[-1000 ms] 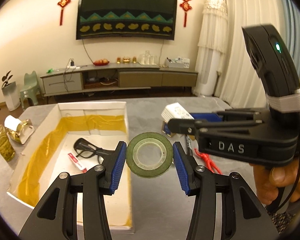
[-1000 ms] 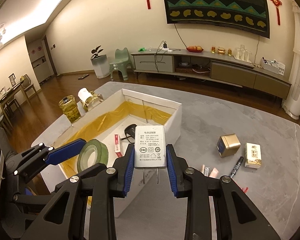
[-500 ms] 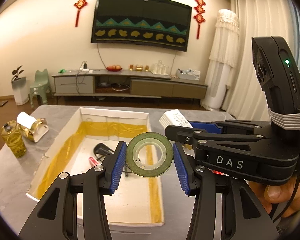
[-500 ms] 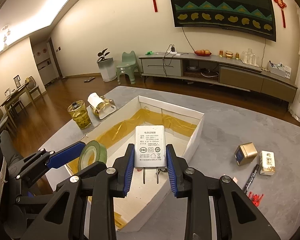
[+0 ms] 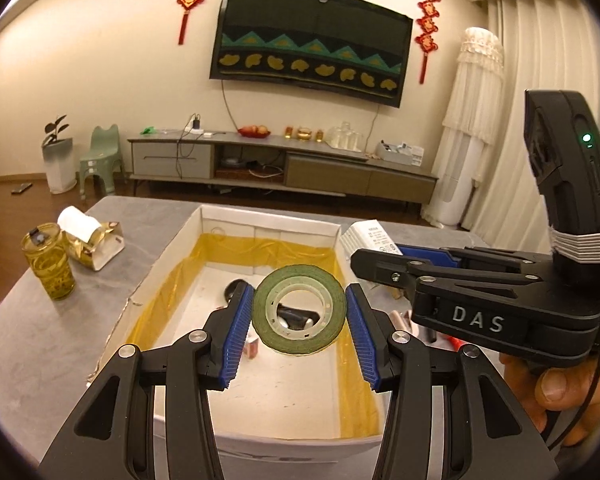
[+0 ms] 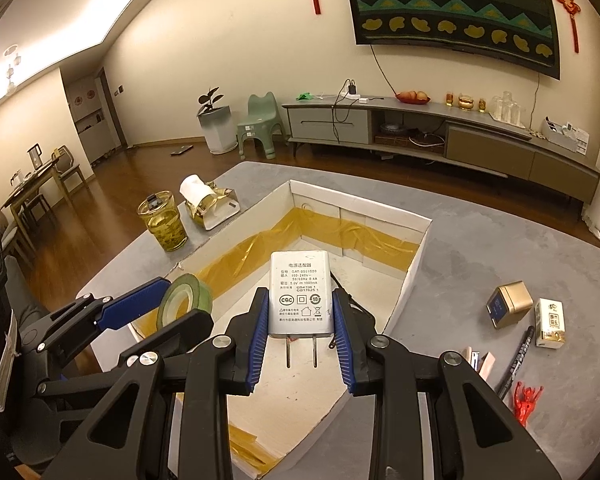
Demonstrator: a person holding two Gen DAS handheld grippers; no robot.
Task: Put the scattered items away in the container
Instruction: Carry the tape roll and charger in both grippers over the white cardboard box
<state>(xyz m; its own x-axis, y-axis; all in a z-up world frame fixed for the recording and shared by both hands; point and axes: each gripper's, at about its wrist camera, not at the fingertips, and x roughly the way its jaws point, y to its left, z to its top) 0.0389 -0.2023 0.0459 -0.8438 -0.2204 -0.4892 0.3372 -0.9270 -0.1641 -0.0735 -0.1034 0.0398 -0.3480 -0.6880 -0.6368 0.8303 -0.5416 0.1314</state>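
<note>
My left gripper [image 5: 299, 312] is shut on a green tape roll [image 5: 300, 309] and holds it above the white cardboard box [image 5: 268, 220], whose inside is lined with yellow tape. Black glasses [image 5: 296, 315] lie on the box floor, seen through the roll's hole. My right gripper [image 6: 300, 312] is shut on a white power adapter [image 6: 301, 292], prongs pointing back at the camera, also over the box [image 6: 416, 264]. The right wrist view shows the left gripper [image 6: 164, 308] with the tape roll [image 6: 184, 298] at the left. In the left wrist view the adapter [image 5: 366, 236] shows beyond the box's right wall.
On the grey table [image 6: 500, 240] to the right lie a gold tin [image 6: 509, 309], a small white carton [image 6: 550, 322], a black marker [image 6: 518, 360], a red clip [image 6: 525, 398] and small tubes [image 6: 478, 362]. A glass of yellow tea [image 6: 163, 222] and a tissue holder [image 6: 208, 202] stand left of the box.
Both grippers have moved left from the table's loose items to over the box, each still holding its item. The box now fills the middle of both views.
</note>
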